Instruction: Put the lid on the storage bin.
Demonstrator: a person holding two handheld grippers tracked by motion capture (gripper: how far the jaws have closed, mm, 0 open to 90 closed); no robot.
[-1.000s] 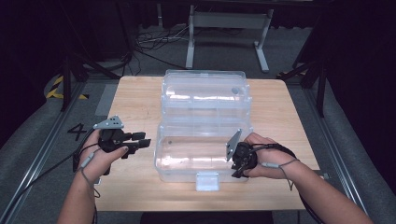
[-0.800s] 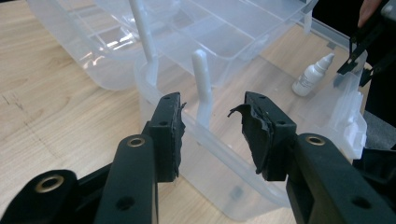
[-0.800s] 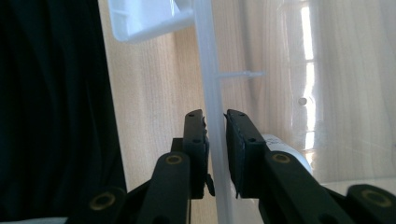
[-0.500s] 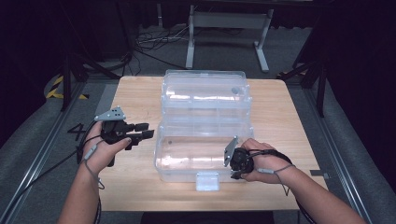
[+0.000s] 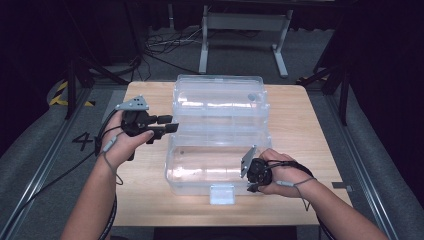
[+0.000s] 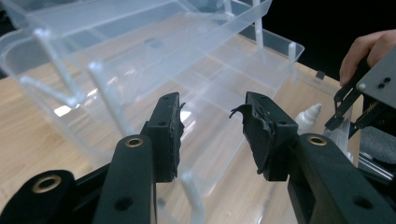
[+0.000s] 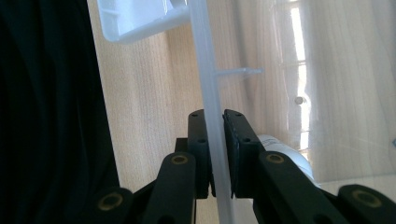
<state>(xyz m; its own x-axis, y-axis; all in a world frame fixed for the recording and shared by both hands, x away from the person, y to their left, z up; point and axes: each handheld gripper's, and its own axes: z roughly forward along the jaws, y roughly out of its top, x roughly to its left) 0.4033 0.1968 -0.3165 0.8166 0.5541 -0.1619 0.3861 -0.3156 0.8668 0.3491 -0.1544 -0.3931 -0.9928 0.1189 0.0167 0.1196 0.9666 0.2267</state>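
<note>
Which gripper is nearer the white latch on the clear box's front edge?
Right. The right gripper is clamped on the clear box rim just beside the latch; the left gripper hovers open by the far left side.

clear box [image 5: 220,135] fills table [image 5: 300,125] centre, bare wood both sides

Light wooden desk [image 5: 300,125], square top, lit from above; the room around it lies dark. Grey carpet floor [image 5: 240,52] beyond the far edge, with a white metal stand [image 5: 245,22] and loose black cables [image 5: 160,47]. Yellow-black hazard tape [image 5: 62,92] off the far left corner. Metal rails [image 5: 365,170] run along both sides.
</note>
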